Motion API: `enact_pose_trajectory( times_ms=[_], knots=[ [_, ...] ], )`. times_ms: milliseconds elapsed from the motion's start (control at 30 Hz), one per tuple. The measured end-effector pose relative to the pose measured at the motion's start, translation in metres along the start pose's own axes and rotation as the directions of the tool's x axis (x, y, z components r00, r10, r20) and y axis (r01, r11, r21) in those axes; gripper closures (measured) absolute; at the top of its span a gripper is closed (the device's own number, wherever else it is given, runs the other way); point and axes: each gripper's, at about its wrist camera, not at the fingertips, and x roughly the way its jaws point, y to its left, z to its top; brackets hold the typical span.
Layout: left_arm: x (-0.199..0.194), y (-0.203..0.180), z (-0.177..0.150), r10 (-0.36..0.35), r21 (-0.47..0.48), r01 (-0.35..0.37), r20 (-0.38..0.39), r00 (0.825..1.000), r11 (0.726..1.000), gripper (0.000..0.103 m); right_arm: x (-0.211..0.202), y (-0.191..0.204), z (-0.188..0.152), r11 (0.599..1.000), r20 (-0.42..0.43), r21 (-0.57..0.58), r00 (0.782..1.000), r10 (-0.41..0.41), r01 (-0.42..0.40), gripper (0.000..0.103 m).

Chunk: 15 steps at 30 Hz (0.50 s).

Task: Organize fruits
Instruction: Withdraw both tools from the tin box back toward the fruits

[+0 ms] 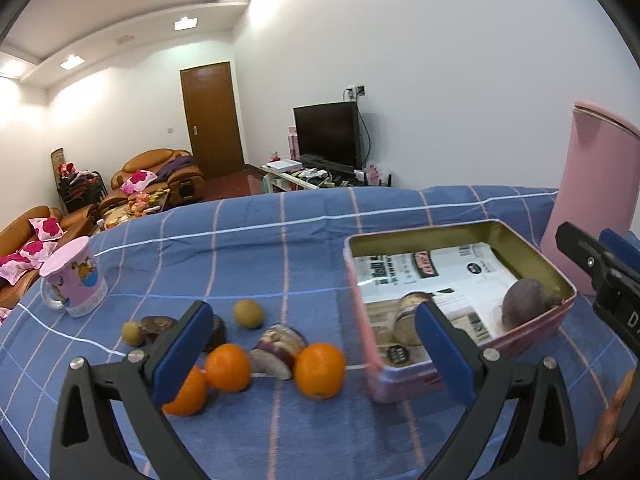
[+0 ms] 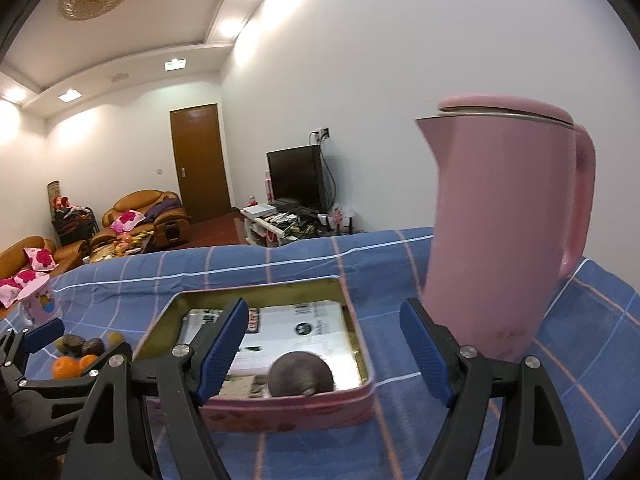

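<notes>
Blue checked cloth (image 1: 280, 248) covered the surface, and on it the fruit lay in a loose cluster toward the left part of the near edge: three glossy oranges (image 1: 320, 370), two small yellow-green round fruits (image 1: 248, 313), and several dark purple-brown pieces, one of them a cut purple fruit (image 1: 280, 350) showing pale flesh, touching the oranges on either side. Just beside the cluster, toward the right, stood a shallow pink tin (image 1: 404, 380) with a gold inner wall and printed paper on its bottom; a dull purple-brown round fruit (image 2: 301, 374) sat in its near right corner against the wall, and another dark piece (image 1: 410, 304) lay partly hidden behind a finger of the left tool (image 1: 316, 344). That tool hung over the fruit and the tin's left wall, its blue pads spread wide with nothing gripped. The right tool (image 2: 324, 348) hovered at the tin's near wall, likewise gaping and empty. A tall pink jug (image 2: 500, 232) stood upright beyond the tin's right side, and a pink cartoon mug (image 1: 76, 280) near the left edge.
</notes>
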Motion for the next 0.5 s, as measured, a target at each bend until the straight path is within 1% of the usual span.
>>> enact_pose_trajectory(
  times_ms=[500],
  knots=[
    [0.001,0.059,-0.008,0.041,-0.034,-0.042,-0.02,0.999,0.999,0.0,0.0,0.059,-0.011,0.996,-0.042,-0.012,0.995,0.092,-0.093,0.024]
  ],
)
